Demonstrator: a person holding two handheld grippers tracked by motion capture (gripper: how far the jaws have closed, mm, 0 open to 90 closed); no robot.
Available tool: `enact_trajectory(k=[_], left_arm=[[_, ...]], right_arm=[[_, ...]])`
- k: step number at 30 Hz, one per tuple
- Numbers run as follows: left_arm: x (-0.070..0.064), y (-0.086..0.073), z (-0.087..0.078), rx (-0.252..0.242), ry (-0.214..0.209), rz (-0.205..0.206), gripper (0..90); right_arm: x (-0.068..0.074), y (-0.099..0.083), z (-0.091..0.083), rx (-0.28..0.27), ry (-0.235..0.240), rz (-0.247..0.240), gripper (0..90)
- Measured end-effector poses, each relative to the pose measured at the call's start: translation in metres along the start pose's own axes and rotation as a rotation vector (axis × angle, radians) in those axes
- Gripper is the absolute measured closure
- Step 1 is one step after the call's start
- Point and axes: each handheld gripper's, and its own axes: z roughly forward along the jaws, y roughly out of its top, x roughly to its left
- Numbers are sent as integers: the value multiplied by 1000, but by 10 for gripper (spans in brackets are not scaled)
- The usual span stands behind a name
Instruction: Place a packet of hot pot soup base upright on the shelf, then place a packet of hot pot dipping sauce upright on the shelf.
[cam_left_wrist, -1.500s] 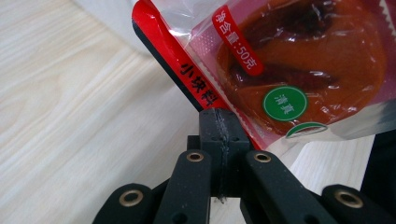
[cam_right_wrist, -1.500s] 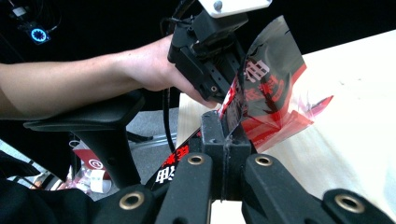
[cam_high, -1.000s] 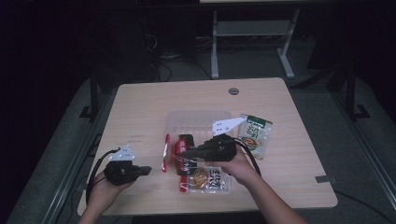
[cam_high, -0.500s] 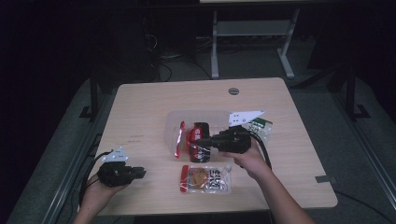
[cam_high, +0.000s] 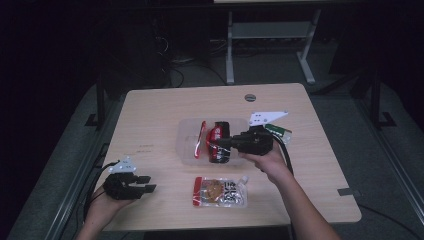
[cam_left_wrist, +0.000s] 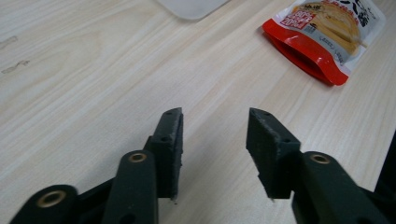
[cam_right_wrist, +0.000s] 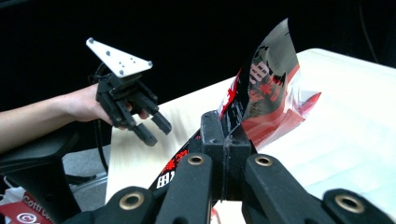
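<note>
My right gripper (cam_high: 222, 142) is shut on a black-and-red snack packet (cam_high: 218, 145), held over a clear plastic tray (cam_high: 186, 152) at mid-table. In the right gripper view the packet (cam_right_wrist: 261, 88) stands up from the closed jaws (cam_right_wrist: 226, 137). A slim red packet (cam_high: 200, 139) lies in the tray's left part. My left gripper (cam_high: 146, 188) is open near the front left edge, low over bare wood; nothing is between its fingertips (cam_left_wrist: 215, 135).
A red-and-white food pouch (cam_high: 220, 192) lies flat near the front edge, ahead-right of the left gripper's jaws (cam_left_wrist: 327, 32). A green packet (cam_high: 280, 132) sits right of the tray, partly behind the right gripper. A round cable hole (cam_high: 250, 97) marks the far edge.
The right gripper has carried the black-and-red packet away from the front pouch, farther back and over the tray. The left gripper has drifted slightly toward the near left corner, still open.
</note>
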Motion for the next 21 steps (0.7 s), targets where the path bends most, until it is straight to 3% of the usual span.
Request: enact_trajectory(k=[10, 21], left_arm=[[2, -1, 2, 3, 20, 1, 348], [2, -2, 4, 3, 22, -5, 336]], right_arm=[[-15, 5, -9, -6, -54, 13, 900], [-21, -2, -14, 14, -85, 28, 900]])
